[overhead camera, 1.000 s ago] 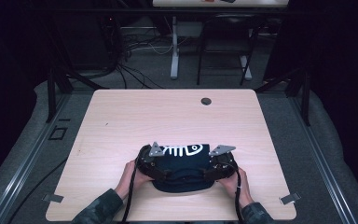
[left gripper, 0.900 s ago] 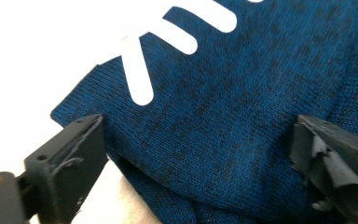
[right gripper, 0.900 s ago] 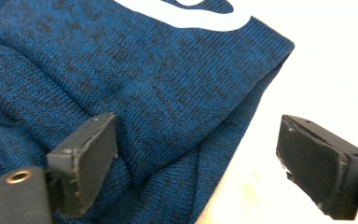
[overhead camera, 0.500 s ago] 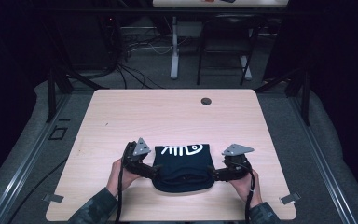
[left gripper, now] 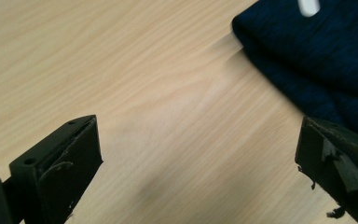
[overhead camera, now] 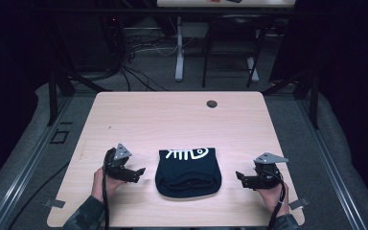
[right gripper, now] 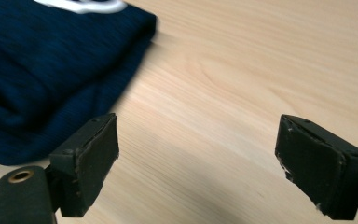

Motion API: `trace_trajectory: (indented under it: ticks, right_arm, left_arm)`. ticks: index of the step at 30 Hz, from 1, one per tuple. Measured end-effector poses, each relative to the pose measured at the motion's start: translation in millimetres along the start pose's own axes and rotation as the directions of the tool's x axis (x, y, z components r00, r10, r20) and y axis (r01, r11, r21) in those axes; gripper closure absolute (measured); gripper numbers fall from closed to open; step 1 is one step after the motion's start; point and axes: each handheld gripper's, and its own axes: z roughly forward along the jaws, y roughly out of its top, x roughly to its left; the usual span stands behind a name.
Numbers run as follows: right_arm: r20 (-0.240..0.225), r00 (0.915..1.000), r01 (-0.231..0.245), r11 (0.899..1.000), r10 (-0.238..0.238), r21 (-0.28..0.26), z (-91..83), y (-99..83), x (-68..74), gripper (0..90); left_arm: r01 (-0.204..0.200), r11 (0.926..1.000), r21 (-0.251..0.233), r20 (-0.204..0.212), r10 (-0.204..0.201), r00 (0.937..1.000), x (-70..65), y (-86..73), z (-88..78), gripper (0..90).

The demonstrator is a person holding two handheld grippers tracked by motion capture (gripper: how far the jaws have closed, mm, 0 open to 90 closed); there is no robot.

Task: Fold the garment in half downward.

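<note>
Grippers number two, one per hand. At the table's 8 o'clock position, the left gripper sits low over bare wood with its jaws spread wide and nothing between them; in the left gripper view the shirt's edge lies just beyond the right-hand jaw, apart from it. At 6 o'clock lies one folded dark blue shirt, flat, with its white fish-skeleton print facing up along the 12 o'clock edge and the rounded fold toward the person. At 4 o'clock, the right gripper mirrors the left, jaws wide and empty, clear of the cloth. The symmetric stand-off on each side suggests the fold is judged complete and the bundle left to rest. One small dark round mark sits near the table's 12 o'clock edge.
</note>
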Motion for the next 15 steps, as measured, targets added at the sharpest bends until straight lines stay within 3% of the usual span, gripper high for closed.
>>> trace_trajectory:
  ticks: [7,15]
  right_arm:
    - [0.058,0.9966,-0.062,0.995,0.058,0.078,9.8,-20.4,-24.3,13.9]
    - [0.078,0.9941,-0.083,0.991,0.075,0.102,16.2,-28.9,-31.9,13.8]
  left_arm:
    - [0.027,0.9975,0.066,0.022,-0.029,0.9993,8.1,-6.1,9.5,0.3]
    - [0.044,0.9946,0.094,0.037,-0.048,0.9981,12.1,-8.6,16.1,0.3]
